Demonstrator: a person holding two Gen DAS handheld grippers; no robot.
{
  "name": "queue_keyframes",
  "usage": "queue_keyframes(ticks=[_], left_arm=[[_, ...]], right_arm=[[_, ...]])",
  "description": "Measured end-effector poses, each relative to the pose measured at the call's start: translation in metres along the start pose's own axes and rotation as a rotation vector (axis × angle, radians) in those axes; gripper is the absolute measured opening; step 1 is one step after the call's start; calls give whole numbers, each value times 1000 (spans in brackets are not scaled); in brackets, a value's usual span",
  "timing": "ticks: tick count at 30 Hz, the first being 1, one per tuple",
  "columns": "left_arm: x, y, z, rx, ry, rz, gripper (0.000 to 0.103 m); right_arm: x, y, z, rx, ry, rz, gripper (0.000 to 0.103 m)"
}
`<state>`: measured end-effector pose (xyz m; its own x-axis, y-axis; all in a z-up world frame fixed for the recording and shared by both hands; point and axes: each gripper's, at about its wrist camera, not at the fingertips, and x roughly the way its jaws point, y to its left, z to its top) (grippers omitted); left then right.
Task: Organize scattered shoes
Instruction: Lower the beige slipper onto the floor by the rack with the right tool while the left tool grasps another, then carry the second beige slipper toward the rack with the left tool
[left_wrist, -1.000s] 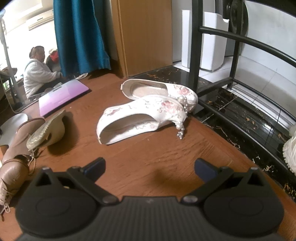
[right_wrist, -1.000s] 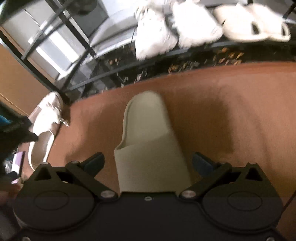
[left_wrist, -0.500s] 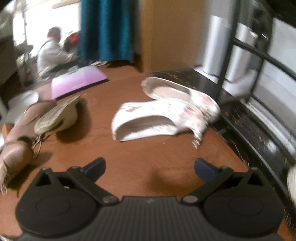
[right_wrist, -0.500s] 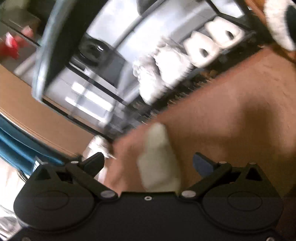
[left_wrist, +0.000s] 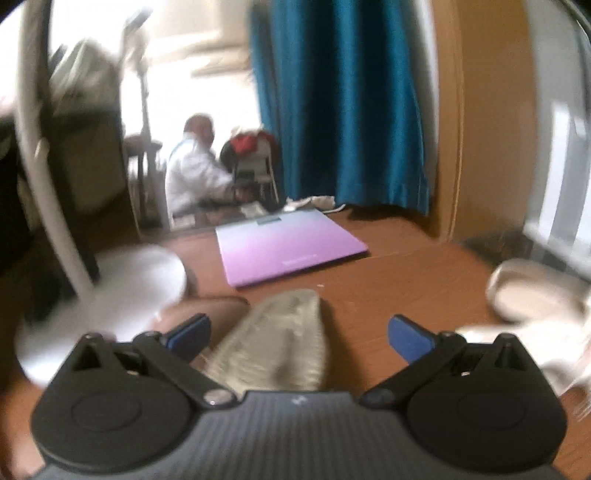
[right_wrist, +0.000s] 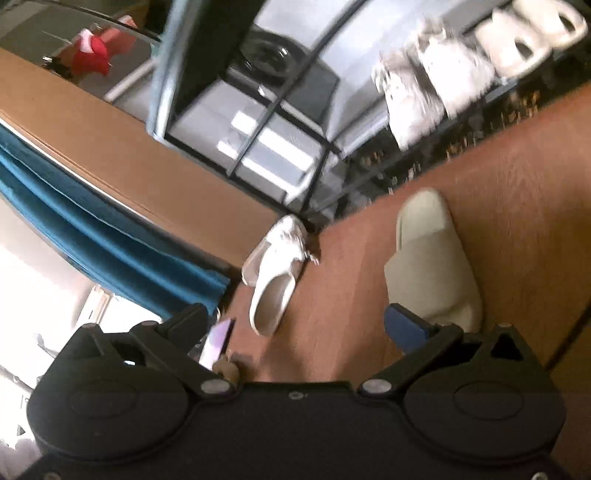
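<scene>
In the left wrist view, a beige slipper (left_wrist: 273, 343) lies sole-up on the wooden floor, blurred, right in front of my open left gripper (left_wrist: 299, 332). Its near end sits between the two fingers, and nothing is gripped. A brown boot (left_wrist: 210, 304) peeks out to its left. The white embroidered shoes (left_wrist: 532, 291) are at the right edge. In the right wrist view, my right gripper (right_wrist: 299, 321) is open and empty, tilted. A second beige slipper (right_wrist: 432, 258) lies upright just beyond its right fingertip (right_wrist: 406, 326). The white embroidered shoes (right_wrist: 275, 266) lie further left.
A black metal shoe rack (right_wrist: 280, 107) holds white sneakers (right_wrist: 413, 92) and pale slippers (right_wrist: 532, 37). A purple scale (left_wrist: 288, 251), a white fan base (left_wrist: 110, 291) and a blue curtain (left_wrist: 343, 110) stand beyond the left gripper. A person (left_wrist: 195, 173) sits far back.
My left gripper has swung left from the white shoes to the sole-up beige slipper. My right gripper has rolled and shifted, so its slipper has slid from the centre to the right.
</scene>
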<state>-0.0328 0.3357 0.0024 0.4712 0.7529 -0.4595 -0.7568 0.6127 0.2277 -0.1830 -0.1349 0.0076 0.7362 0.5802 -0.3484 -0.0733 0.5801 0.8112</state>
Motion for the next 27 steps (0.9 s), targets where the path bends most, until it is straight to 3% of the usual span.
queue_keyframes(ticks=[3, 7, 9, 10, 11, 16, 19, 22, 24, 27], left_arm=[[10, -17, -19, 230, -51, 15, 102], [28, -35, -35, 384, -14, 71, 100], [43, -40, -39, 414, 55, 113, 79], [49, -40, -39, 422, 85, 109, 74], [53, -41, -38, 426, 109, 86, 59], [55, -36, -36, 361, 133, 63, 52], [47, -22, -30, 233, 140, 48, 51], [15, -9, -15, 114, 45, 19, 49], [-12, -1, -8, 69, -23, -51, 47], [-36, 8, -8, 15, 35, -158, 46]], right_arm=[[5, 5, -7, -34, 45, -15, 103], [7, 4, -10, -25, 64, -25, 103], [8, 3, -11, -18, 72, -30, 103], [9, 1, -11, -8, 75, -32, 103], [9, 0, -10, 0, 77, -32, 103], [13, -4, -8, 24, 83, -35, 103], [13, -5, -7, 22, 78, -38, 103], [12, -7, -5, 39, 70, -43, 103], [10, -8, -3, 43, 57, -40, 103], [6, -8, 0, 50, 31, -27, 103]])
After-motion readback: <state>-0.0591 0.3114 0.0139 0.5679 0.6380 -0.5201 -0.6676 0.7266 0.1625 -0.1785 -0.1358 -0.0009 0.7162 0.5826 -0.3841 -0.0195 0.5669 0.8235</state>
